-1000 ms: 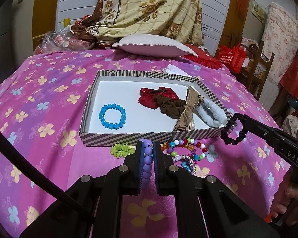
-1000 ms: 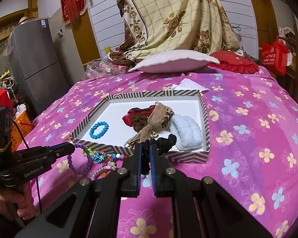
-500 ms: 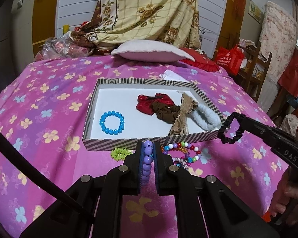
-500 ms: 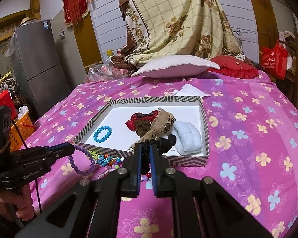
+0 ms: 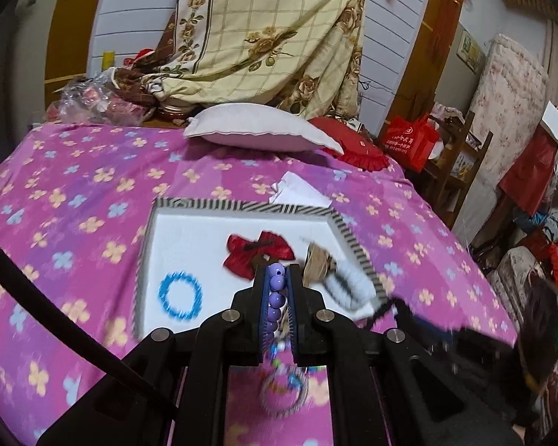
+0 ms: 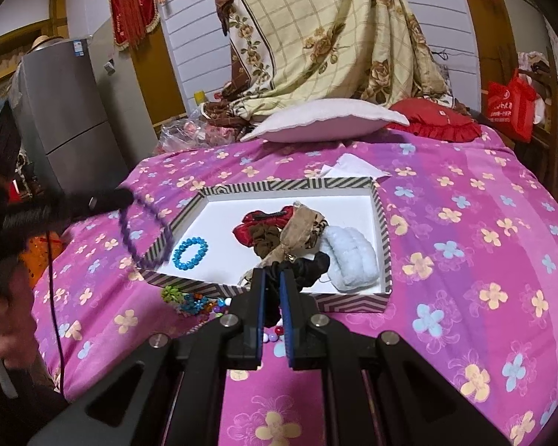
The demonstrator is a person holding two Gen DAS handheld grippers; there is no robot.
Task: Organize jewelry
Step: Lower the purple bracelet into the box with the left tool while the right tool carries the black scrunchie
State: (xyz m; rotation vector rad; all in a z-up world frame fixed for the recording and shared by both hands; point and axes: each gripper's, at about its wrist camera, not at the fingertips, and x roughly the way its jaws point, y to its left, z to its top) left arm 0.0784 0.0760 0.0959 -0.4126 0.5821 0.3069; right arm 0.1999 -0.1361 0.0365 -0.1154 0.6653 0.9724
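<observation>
While my left hand-held gripper (image 5: pixel 278 278) is clamped on a purple bead bracelet (image 5: pixel 275 297), its loop dangles in the air over the near left corner of the striped box (image 6: pixel 353 303), as my right camera shows. My right hand-held gripper (image 6: pixel 272 278) is pinched together on a black scrunchie (image 6: pixel 308 267), held just above the box's front wall.

Inside the box, which sits on the pink flowered bed (image 6: pixel 483 223), lie a blue bead bracelet (image 6: pixel 190 252) at the left, a red scrunchie (image 6: pixel 253 223) and a brown one (image 6: pixel 264 239) in the middle, a tan bow (image 6: pixel 301 228) across them, and a fluffy pale blue band (image 6: pixel 349 256) at the right. On the bed just in front of the box lie a green flower clip (image 6: pixel 171 293) and a small heap of coloured beads (image 6: pixel 201 304). A white pillow (image 6: pixel 323 119) rests at the bed's far end.
</observation>
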